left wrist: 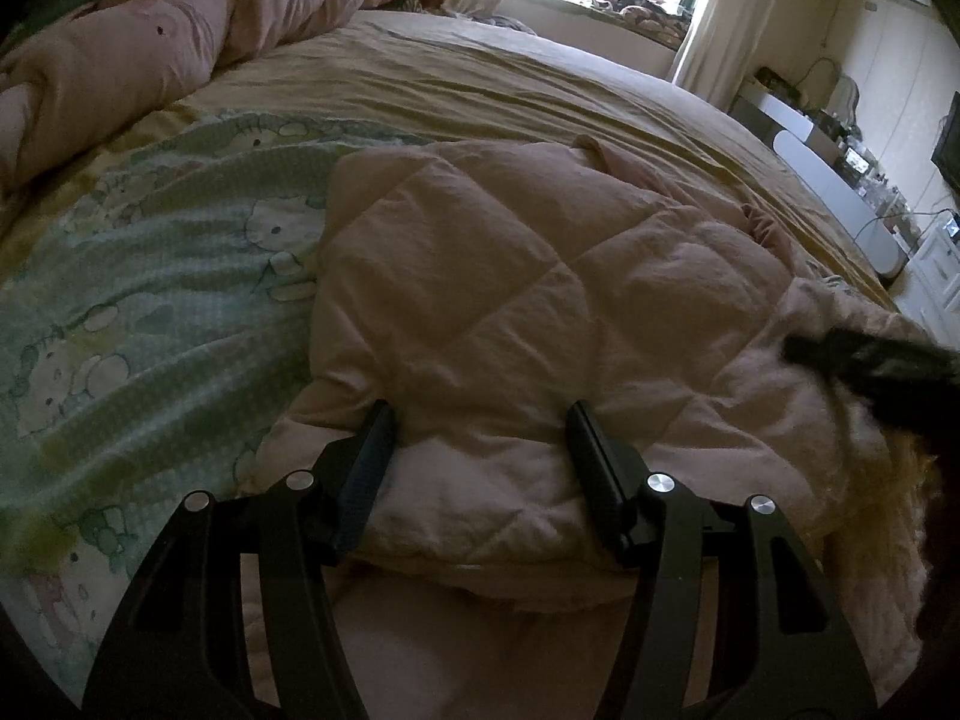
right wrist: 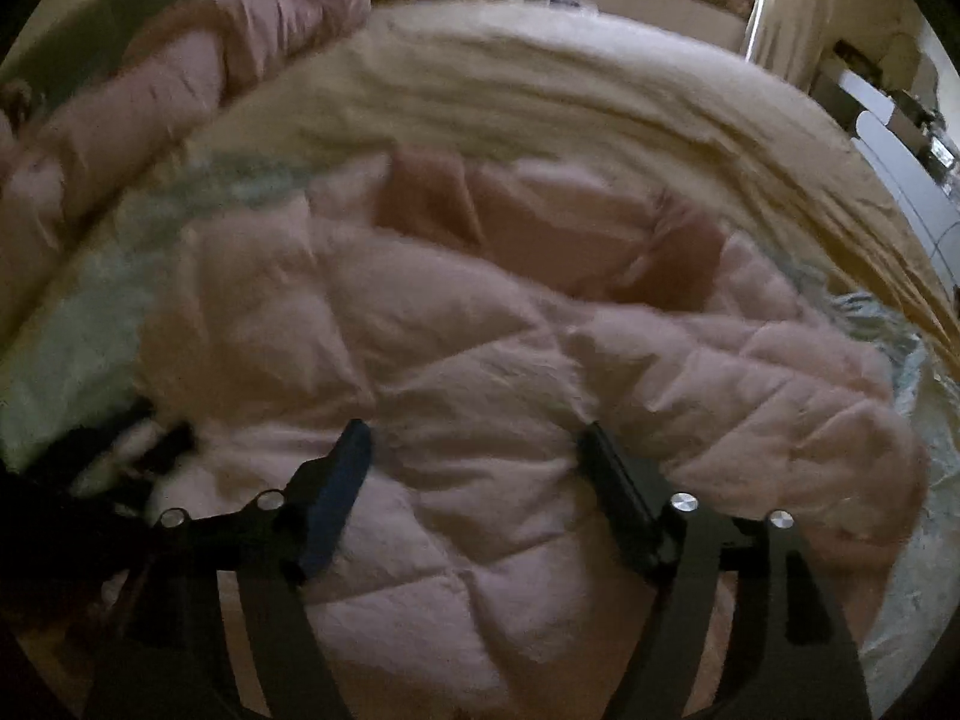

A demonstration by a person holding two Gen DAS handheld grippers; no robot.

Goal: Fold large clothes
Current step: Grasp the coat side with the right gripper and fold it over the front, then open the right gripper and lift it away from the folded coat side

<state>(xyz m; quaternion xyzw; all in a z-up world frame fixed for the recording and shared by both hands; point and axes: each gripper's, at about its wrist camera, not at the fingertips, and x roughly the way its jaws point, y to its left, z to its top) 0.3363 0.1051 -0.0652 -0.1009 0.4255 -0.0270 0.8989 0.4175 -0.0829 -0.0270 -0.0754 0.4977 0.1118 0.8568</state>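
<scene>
A pale pink quilted coat (left wrist: 528,276) lies folded on the bed. In the left wrist view my left gripper (left wrist: 483,468) has its jaws half apart at the coat's near edge, and a thick fold of the padding bulges between its pads, which press into it. My right gripper (right wrist: 474,480) hangs over the coat (right wrist: 480,360) with its fingers spread wide. The fabric lies under them and they do not pinch it. That view is blurred. A dark blurred shape at the right edge of the left wrist view is the right gripper (left wrist: 870,360).
A green cartoon-print sheet (left wrist: 150,300) and a beige cover (left wrist: 510,84) lie over the bed. A rolled pink duvet (left wrist: 150,54) lies at the far left. On the right, past the bed's edge, stand a white bench (left wrist: 840,198) and cluttered furniture. A window is behind.
</scene>
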